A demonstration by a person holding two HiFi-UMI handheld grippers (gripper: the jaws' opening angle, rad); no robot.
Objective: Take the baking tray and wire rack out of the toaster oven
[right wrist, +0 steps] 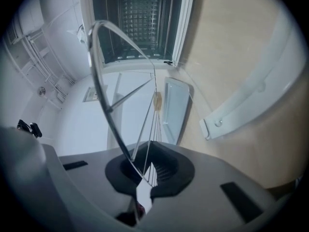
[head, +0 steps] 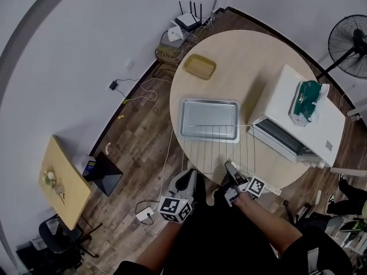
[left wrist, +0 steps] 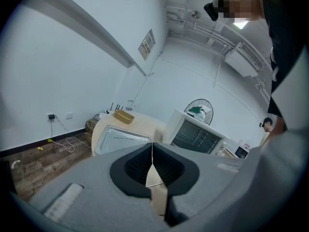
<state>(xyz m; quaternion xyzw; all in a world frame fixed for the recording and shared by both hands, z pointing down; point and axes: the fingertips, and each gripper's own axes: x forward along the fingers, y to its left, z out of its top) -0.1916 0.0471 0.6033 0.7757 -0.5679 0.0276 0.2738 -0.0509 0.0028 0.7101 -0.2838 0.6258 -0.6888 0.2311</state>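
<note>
The wire rack [head: 218, 149] hangs in the air at lower centre of the head view, clear of the toaster oven [head: 300, 114] at the right. The left gripper [head: 191, 176] and right gripper [head: 231, 173] are each clamped shut on a wire of its near edge. From the jaws it stretches up-frame, and its far edge overlaps the near rim of the baking tray [head: 209, 117], which already lies on the round table [head: 241, 56]. Judging from this, setting the rack down means clearing that tray.
</note>
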